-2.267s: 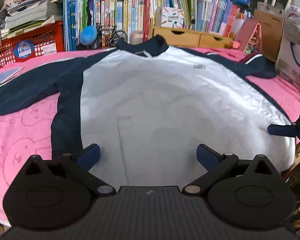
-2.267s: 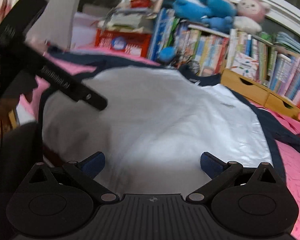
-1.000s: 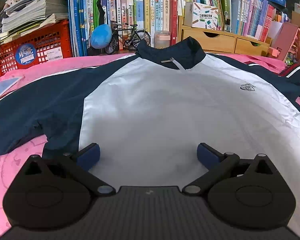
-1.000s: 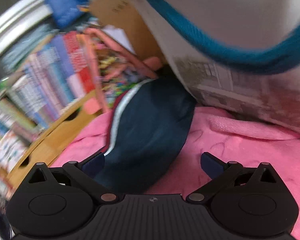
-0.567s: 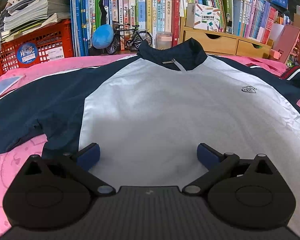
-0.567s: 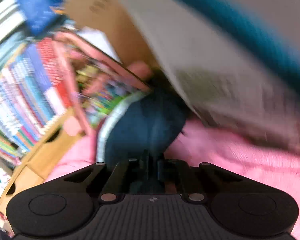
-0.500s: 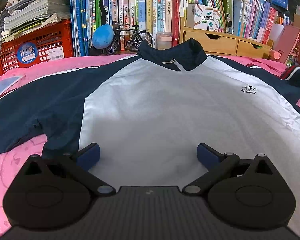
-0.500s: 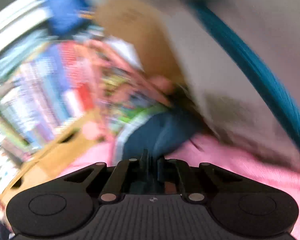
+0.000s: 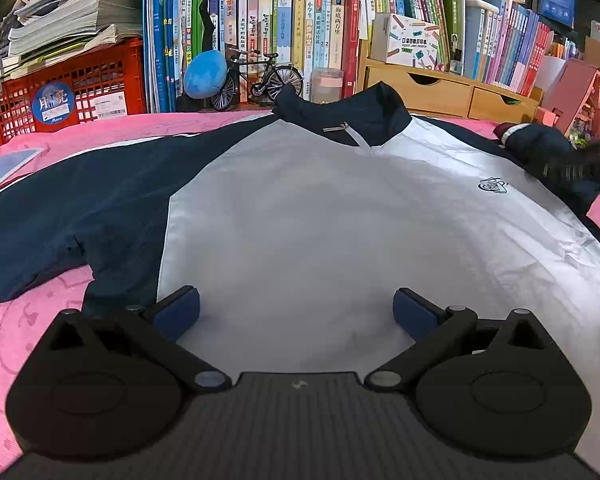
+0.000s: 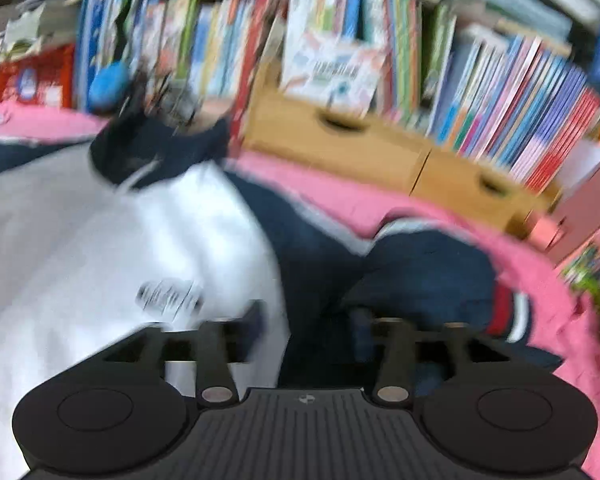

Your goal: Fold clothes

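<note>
Right gripper [image 10: 306, 320], jaws opening around what looks like the bunched navy sleeve [image 10: 420, 264], is sitting nearer it than the wide-open, empty left gripper [image 9: 296, 308], the sleeve trailing rightward off the jacket [image 9: 320, 208].

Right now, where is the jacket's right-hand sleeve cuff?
In the right wrist view the striped cuff lies bunched on the pink blanket, just right of the right gripper, below the wooden drawers.

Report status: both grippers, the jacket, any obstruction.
Left gripper open, over jacket hem. Right gripper opening, nothing pinched, over folded-in navy sleeve. Jacket flat on pink blanket. No obstruction.
</note>
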Demonstrator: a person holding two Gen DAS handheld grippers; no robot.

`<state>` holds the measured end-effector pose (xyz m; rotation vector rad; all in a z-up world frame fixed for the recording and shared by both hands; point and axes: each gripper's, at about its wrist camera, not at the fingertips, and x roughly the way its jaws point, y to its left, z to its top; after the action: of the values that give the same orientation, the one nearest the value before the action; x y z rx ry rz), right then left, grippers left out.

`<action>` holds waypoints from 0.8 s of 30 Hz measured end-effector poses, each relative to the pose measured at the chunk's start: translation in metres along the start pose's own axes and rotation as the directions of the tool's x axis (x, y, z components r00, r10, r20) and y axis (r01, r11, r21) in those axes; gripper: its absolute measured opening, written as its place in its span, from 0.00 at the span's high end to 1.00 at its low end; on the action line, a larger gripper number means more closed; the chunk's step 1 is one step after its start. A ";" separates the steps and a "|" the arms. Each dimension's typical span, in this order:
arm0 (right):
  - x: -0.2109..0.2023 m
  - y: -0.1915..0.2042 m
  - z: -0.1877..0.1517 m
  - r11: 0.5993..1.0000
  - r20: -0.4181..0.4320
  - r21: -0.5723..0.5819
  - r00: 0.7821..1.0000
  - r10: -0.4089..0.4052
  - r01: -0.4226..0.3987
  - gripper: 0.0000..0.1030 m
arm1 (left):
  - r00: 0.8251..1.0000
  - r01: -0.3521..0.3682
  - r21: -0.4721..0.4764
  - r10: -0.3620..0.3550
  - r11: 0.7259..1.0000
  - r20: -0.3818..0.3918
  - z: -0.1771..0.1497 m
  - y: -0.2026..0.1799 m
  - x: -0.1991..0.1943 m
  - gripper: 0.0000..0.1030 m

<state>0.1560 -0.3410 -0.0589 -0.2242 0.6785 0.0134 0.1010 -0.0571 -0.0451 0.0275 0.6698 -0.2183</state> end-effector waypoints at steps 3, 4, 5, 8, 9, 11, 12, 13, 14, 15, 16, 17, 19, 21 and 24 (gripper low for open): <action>-0.028 -0.024 -0.011 0.987 0.109 0.128 0.991 0.081 -0.095 0.13 | 1.000 0.001 -0.003 -0.001 1.000 0.001 0.000 0.000 0.000 0.00; -0.040 -0.041 -0.015 0.969 0.167 0.204 0.980 0.107 -0.141 0.06 | 1.000 0.001 -0.004 -0.001 1.000 0.002 0.000 0.000 0.000 0.00; -0.050 -0.062 -0.016 0.940 0.218 0.285 0.968 0.124 -0.185 0.02 | 1.000 0.001 -0.004 -0.001 1.000 0.002 0.000 0.000 0.000 0.00; -0.057 -0.121 -0.032 0.777 0.322 0.575 0.944 0.074 -0.257 0.01 | 1.000 0.001 -0.006 -0.001 1.000 0.003 0.001 0.000 0.001 0.00; -0.046 -0.138 -0.037 0.690 0.294 0.683 0.955 0.039 -0.239 0.01 | 1.000 0.000 -0.007 0.000 1.000 0.003 0.001 0.000 0.001 0.00; -0.022 -0.171 -0.047 0.487 0.226 0.852 0.974 -0.011 -0.192 0.03 | 1.000 -0.002 -0.006 0.002 1.000 0.002 0.001 -0.001 0.001 0.00; -0.007 -0.176 -0.046 0.448 0.202 0.874 0.979 0.012 -0.186 0.04 | 1.000 -0.003 -0.005 0.003 1.000 0.002 0.001 -0.001 0.001 0.00; 0.008 -0.180 -0.044 0.413 0.179 0.893 0.983 0.033 -0.176 0.07 | 1.000 -0.003 -0.004 0.003 1.000 0.001 0.001 -0.001 0.001 0.00; 0.020 -0.179 -0.039 0.420 0.149 0.895 0.988 0.034 -0.150 0.13 | 1.000 -0.004 -0.003 0.004 1.000 0.000 0.001 -0.002 0.001 0.00; 0.030 -0.178 -0.033 0.428 0.119 0.896 0.992 0.033 -0.122 0.21 | 1.000 -0.005 -0.001 0.005 1.000 0.000 0.001 -0.002 0.001 0.00; 0.033 -0.178 -0.030 0.443 0.085 0.892 0.996 0.022 -0.086 0.42 | 1.000 -0.007 0.001 0.007 1.000 -0.001 0.001 -0.002 0.001 0.00; 0.035 -0.177 -0.026 0.459 0.052 0.887 0.999 0.010 -0.051 0.63 | 1.000 -0.008 0.002 0.008 1.000 -0.002 0.001 -0.002 0.001 0.00; 0.032 -0.174 -0.020 0.513 0.023 0.858 0.999 -0.035 -0.002 0.69 | 1.000 -0.007 0.002 0.007 1.000 -0.002 0.001 -0.002 0.001 0.00; 0.014 -0.173 -0.010 0.609 0.024 0.792 0.993 -0.112 0.049 0.70 | 1.000 -0.007 0.002 0.007 1.000 -0.002 0.001 -0.002 0.001 0.00; -0.023 -0.175 0.007 0.763 0.072 0.612 0.946 -0.317 0.209 0.71 | 1.000 -0.008 0.000 0.008 1.000 -0.001 0.001 -0.002 0.001 0.00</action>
<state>0.1575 -0.5094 -0.0044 0.2974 0.4427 -0.4504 0.1020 -0.0594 -0.0449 0.0305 0.6707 -0.2110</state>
